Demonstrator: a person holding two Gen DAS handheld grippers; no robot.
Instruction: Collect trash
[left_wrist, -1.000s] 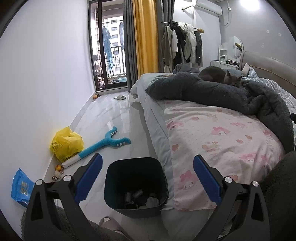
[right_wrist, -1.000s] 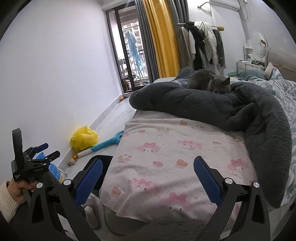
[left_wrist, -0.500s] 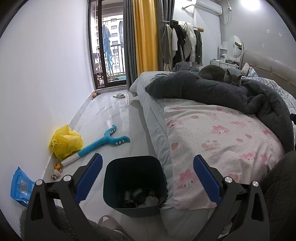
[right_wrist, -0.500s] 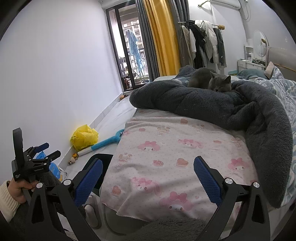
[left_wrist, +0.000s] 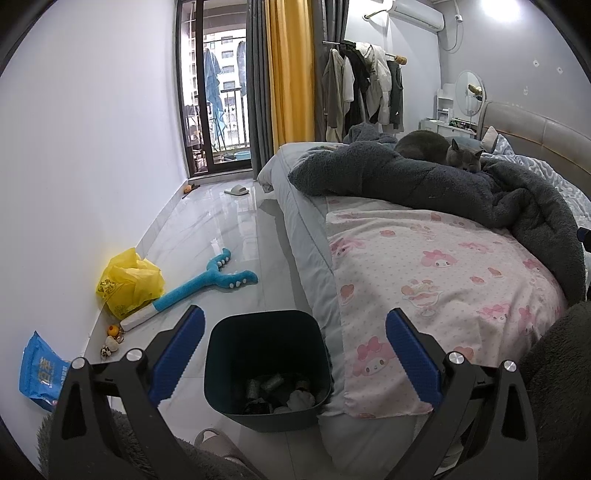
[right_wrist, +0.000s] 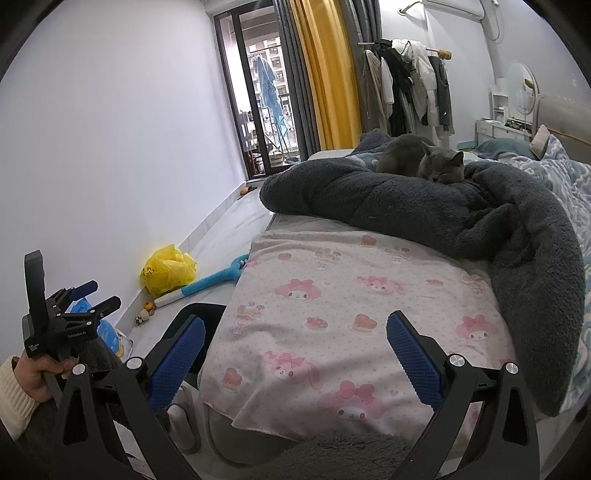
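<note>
A dark bin (left_wrist: 267, 365) stands on the floor beside the bed, with several pieces of trash (left_wrist: 280, 391) at its bottom. My left gripper (left_wrist: 293, 350) is open and empty, held above and just short of the bin. It also shows in the right wrist view (right_wrist: 92, 295), held in a hand at the left. My right gripper (right_wrist: 295, 354) is open and empty over the pink sheet (right_wrist: 351, 314); the bin's rim (right_wrist: 192, 314) peeks out beside the bed. A yellow plastic bag (left_wrist: 129, 282) and a blue packet (left_wrist: 40, 369) lie by the left wall.
A blue toy stick (left_wrist: 199, 286) and small toys (left_wrist: 110, 339) lie on the tiled floor. A grey cat (right_wrist: 424, 160) rests on the dark blanket (right_wrist: 461, 229). A slipper (left_wrist: 236, 190) lies near the balcony door. A clothes rack (left_wrist: 362, 85) stands behind the bed.
Both views have shifted slightly; the bin sits a little lower and nearer in the left wrist view. Both grippers stay open and empty.
</note>
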